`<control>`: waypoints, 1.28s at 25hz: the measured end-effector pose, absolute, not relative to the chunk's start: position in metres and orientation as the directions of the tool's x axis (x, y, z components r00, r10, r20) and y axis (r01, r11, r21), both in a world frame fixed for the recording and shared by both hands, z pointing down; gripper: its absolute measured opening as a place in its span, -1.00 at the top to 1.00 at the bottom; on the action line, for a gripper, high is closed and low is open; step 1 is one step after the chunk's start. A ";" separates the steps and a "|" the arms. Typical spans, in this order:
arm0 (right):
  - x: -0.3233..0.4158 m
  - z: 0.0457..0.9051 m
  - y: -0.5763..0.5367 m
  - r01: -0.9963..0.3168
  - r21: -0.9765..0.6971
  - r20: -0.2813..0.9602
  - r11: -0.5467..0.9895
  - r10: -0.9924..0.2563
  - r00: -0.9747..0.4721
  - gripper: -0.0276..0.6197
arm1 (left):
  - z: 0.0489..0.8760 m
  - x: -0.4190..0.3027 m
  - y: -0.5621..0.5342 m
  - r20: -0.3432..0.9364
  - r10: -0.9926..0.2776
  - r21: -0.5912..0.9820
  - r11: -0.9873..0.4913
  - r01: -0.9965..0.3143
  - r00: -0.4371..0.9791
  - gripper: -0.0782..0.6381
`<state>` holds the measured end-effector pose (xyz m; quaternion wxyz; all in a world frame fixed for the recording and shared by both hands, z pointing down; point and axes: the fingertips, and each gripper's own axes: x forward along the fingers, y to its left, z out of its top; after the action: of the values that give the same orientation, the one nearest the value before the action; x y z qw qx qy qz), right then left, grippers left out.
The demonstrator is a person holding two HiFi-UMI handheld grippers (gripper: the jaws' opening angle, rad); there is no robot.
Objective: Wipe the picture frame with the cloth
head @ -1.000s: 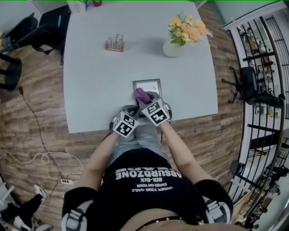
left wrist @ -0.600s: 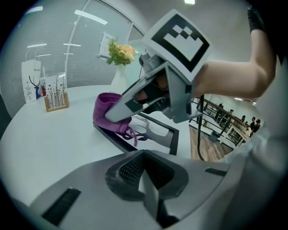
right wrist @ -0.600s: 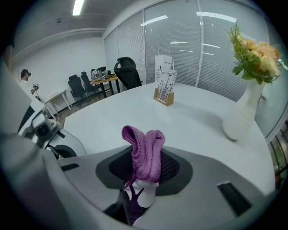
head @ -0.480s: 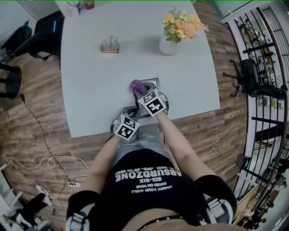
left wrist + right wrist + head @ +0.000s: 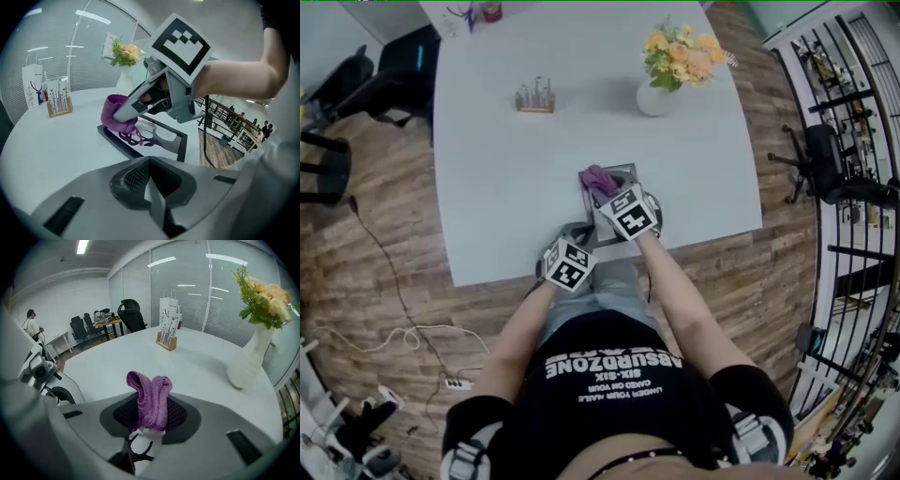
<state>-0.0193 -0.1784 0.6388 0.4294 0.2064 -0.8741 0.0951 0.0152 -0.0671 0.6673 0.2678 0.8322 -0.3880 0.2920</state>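
R tongs clamped on cloth at frame corner. L tongs closed, empty, near bench edge. Keep cloth flat w/ light overlapping strokes; L could pin frame.

the pale table before me carries a picture frame flat by the middle of its near edge, a vase of flowers toward the far right corner, a wooden rack toward the far left, and a paper bag at the far left corner.

White tabletop. Right tool over picture frame, purple cloth at its tip. Left tool just beside, at near edge. Flower vase and wooden rack far side.
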 end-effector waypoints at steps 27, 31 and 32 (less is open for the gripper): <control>0.020 0.642 -0.174 -0.481 0.037 0.803 0.876 -0.312 -0.507 0.53 | 0.667 0.015 -0.070 0.714 -0.494 0.225 -0.510 -0.830 0.497 0.73; 0.025 0.641 -0.164 -0.482 0.026 0.802 0.876 -0.306 -0.513 0.53 | 0.667 0.016 -0.069 0.714 -0.493 0.239 -0.497 -0.834 0.498 0.73; 0.027 0.641 -0.161 -0.482 0.017 0.802 0.876 -0.299 -0.516 0.53 | 0.667 0.016 -0.069 0.712 -0.494 0.248 -0.488 -0.837 0.499 0.73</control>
<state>0.0268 -0.1612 0.6411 0.4369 0.2258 -0.8644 0.1043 0.0159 -0.0691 0.6669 0.2977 0.8131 -0.4091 0.2880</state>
